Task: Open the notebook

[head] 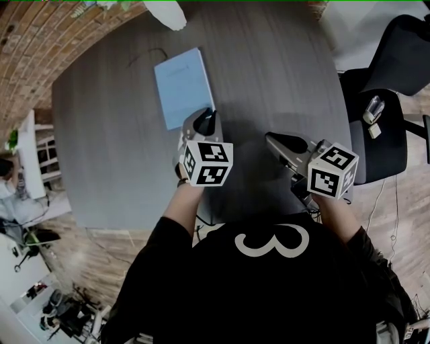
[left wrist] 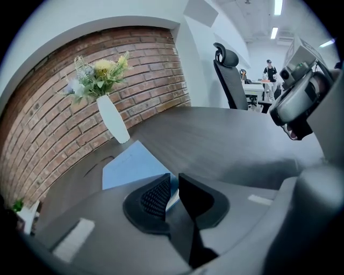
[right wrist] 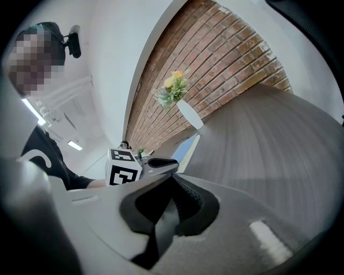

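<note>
A thin light-blue notebook (head: 181,84) lies closed on the dark grey table (head: 275,74), left of the middle. My left gripper (head: 209,115) is at the notebook's near right corner. In the left gripper view the jaws of this gripper (left wrist: 173,185) stand almost together, with the blue-and-white corner of the notebook (left wrist: 129,164) pinched in the narrow gap. My right gripper (head: 275,139) hovers over bare table to the right, apart from the notebook, with its jaws together and nothing in them (right wrist: 173,185). The right gripper view shows the notebook (right wrist: 187,150) beyond the left gripper (right wrist: 161,164).
A white vase with flowers (head: 171,13) stands at the table's far edge, beyond the notebook. A black office chair (head: 383,101) with small items on its seat is beside the table's right edge. A brick wall (left wrist: 64,123) curves behind the table.
</note>
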### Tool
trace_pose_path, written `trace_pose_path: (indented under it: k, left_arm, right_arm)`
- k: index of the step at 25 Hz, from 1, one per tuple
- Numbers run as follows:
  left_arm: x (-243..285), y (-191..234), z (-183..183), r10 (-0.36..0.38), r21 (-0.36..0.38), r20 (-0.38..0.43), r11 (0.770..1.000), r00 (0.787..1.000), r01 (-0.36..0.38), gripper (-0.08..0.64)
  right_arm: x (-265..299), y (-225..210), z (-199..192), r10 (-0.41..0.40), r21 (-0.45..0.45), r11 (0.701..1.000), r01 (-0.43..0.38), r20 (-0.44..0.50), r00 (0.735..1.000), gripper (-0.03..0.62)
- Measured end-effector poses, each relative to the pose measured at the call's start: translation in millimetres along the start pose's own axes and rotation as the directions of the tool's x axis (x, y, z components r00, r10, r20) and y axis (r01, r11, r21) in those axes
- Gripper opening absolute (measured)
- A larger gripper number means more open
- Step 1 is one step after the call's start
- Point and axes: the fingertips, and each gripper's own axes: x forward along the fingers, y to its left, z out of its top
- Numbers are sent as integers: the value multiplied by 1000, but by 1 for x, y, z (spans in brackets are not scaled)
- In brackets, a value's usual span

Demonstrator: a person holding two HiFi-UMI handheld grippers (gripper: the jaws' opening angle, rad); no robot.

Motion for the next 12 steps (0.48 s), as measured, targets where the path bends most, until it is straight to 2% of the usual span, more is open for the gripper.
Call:
trace_pose_path:
  k: [5, 12]
  left_arm:
    - [-7, 4, 7, -1, -1, 14, 1000, 1000, 1, 46]
    - [-28, 24, 19, 3, -99, 86, 995, 996, 5, 40]
  right_arm:
    - [5, 6, -1, 21, -4, 1000, -21, -2, 1000, 2]
    - [17, 16, 3, 37, -24, 999, -38, -16, 999, 2]
